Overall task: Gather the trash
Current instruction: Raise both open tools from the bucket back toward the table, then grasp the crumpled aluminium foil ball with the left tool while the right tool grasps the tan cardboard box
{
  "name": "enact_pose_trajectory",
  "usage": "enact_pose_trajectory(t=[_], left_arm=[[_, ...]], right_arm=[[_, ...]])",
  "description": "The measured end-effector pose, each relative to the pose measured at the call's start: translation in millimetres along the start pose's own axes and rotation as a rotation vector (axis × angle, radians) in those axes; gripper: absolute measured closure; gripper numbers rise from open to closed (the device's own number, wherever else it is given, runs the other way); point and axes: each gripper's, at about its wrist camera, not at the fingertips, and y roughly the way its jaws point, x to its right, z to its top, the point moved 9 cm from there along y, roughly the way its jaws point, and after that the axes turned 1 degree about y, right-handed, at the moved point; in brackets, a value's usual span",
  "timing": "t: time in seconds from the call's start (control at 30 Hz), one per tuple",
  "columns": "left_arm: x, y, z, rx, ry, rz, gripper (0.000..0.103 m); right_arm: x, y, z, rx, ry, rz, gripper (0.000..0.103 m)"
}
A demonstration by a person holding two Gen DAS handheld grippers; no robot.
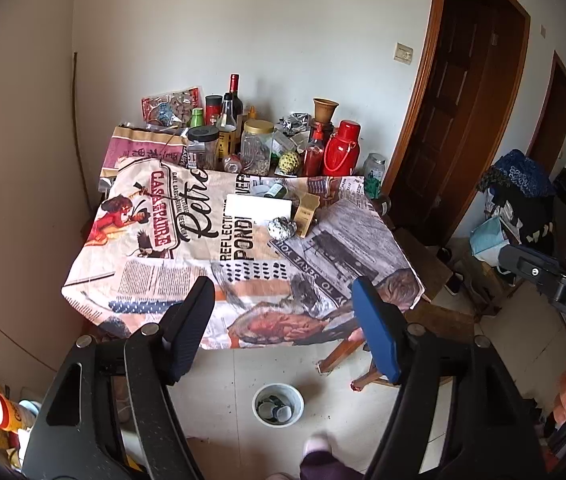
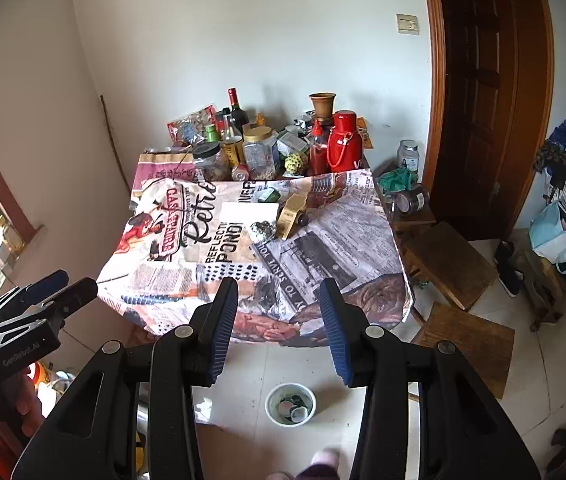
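Note:
A crumpled foil ball lies mid-table on the printed cloth, beside a white flat box and a small tan carton. A small dark bottle lies behind them. A white trash bucket holding scraps stands on the floor before the table. My left gripper is open and empty, held above the table's near edge. My right gripper is open and empty, likewise back from the table.
Jars, bottles, a red thermos and a clay vase crowd the table's back. Wooden stools stand right of the table. A dark door and bags are at the right. A person's foot is near the bucket.

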Motion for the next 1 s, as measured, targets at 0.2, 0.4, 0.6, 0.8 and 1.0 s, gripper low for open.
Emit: enact_pose_trajectory(t=[0.2,0.4,0.6,0.8,1.0], left_arm=[[4.1,33.0,22.8,-0.002,0.013,-0.003,0.033],[12.7,99.3,49.8,-0.058,0.012,0.029,0.032],[21.3,168.9,87.6,-0.109,-0.034,0.054,0.032],[19.0,229.8,100.9,-0.169,-0.053,0.099,0.032],[7.8,290.1,82.1,-0.299,-0.087,0.090,0.032]], right_arm=[[15.7,18.2,18.4,0.020,0.020,-0.031,0.064],[42.9,56.5,50.5,0.018,0.032,-0.011,0.064],[77.2,99.4,96.0,-0.016,0.038,0.016,0.064],[106.0,146.6,125.6,-0.046,0.031,0.016,0.064],[112.8,196.0,125.3,-0.134,0.068,0.030,0.064]])
